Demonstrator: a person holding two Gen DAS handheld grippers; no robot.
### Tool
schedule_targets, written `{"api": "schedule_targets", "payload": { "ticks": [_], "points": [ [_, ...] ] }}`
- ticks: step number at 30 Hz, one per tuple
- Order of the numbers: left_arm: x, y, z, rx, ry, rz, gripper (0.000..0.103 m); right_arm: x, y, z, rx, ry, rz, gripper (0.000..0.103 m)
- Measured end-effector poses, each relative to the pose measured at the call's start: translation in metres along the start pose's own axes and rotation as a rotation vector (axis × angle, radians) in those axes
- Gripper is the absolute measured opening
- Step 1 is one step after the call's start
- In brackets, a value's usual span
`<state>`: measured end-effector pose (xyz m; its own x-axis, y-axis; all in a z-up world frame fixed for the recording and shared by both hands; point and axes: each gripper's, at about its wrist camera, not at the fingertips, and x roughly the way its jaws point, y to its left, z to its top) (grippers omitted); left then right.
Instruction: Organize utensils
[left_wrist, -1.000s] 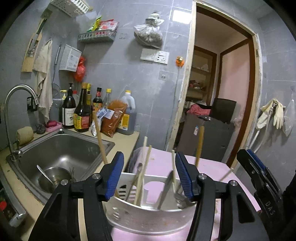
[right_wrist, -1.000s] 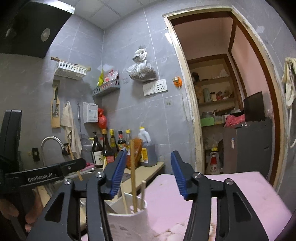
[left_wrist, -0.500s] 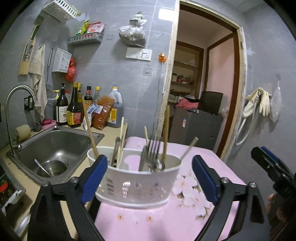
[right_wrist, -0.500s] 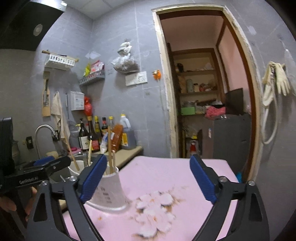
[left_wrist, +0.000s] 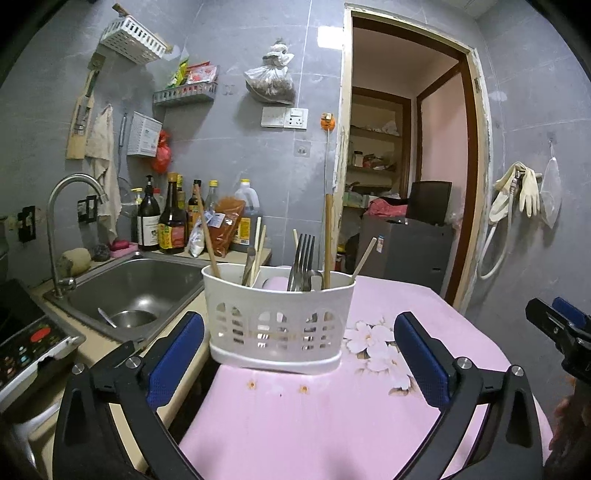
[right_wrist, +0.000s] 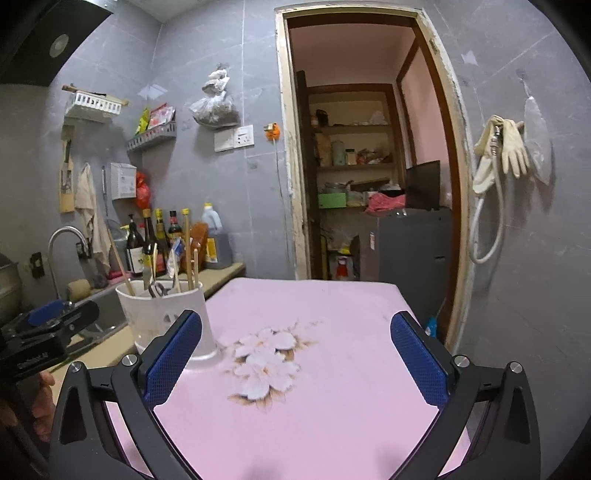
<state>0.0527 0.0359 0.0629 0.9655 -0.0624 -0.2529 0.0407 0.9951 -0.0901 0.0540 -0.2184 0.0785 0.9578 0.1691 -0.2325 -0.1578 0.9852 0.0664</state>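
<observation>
A white slotted utensil holder (left_wrist: 277, 317) stands upright on the pink flowered tablecloth (left_wrist: 295, 413), near its left edge. It holds forks (left_wrist: 302, 260), wooden chopsticks (left_wrist: 328, 240) and other utensils. My left gripper (left_wrist: 298, 354) is open and empty, just short of the holder, its pads either side of it and apart from it. My right gripper (right_wrist: 295, 360) is open and empty over the cloth (right_wrist: 332, 387), with the holder (right_wrist: 166, 314) at its left pad. Each gripper shows at the edge of the other's view.
A steel sink (left_wrist: 136, 288) with a tap (left_wrist: 62, 206) lies left of the table, holding a bowl. Sauce bottles (left_wrist: 170, 218) stand at the back of the counter. An open doorway (left_wrist: 406, 184) is behind the table. Gloves and a hose (right_wrist: 498, 166) hang on the right wall.
Both grippers have opened wide and pulled back from the utensil holder, which now stands free on the pink cloth. The holder was close between the jaws a second ago.
</observation>
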Motion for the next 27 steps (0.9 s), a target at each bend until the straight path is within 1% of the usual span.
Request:
{"api": "schedule_targets", "payload": {
  "ticks": [6, 10, 13, 27],
  "points": [
    [-0.014, -0.003, -0.007, 0.011, -0.011, 0.015, 0.101, -0.02, 0.003, -0.01, -0.013, -0.02, -0.058, 0.103],
    [-0.021, -0.005, -0.01, 0.018, -0.026, 0.029, 0.101, -0.029, 0.004, -0.014, -0.03, -0.048, -0.115, 0.103],
    [-0.023, -0.006, -0.013, 0.026, -0.028, 0.037, 0.101, -0.033, 0.004, -0.016, -0.04, -0.057, -0.137, 0.103],
    [-0.024, -0.009, -0.018, 0.037, -0.02, 0.029, 0.101, -0.033, -0.002, -0.017, -0.026, -0.048, -0.13, 0.103]
  ]
}}
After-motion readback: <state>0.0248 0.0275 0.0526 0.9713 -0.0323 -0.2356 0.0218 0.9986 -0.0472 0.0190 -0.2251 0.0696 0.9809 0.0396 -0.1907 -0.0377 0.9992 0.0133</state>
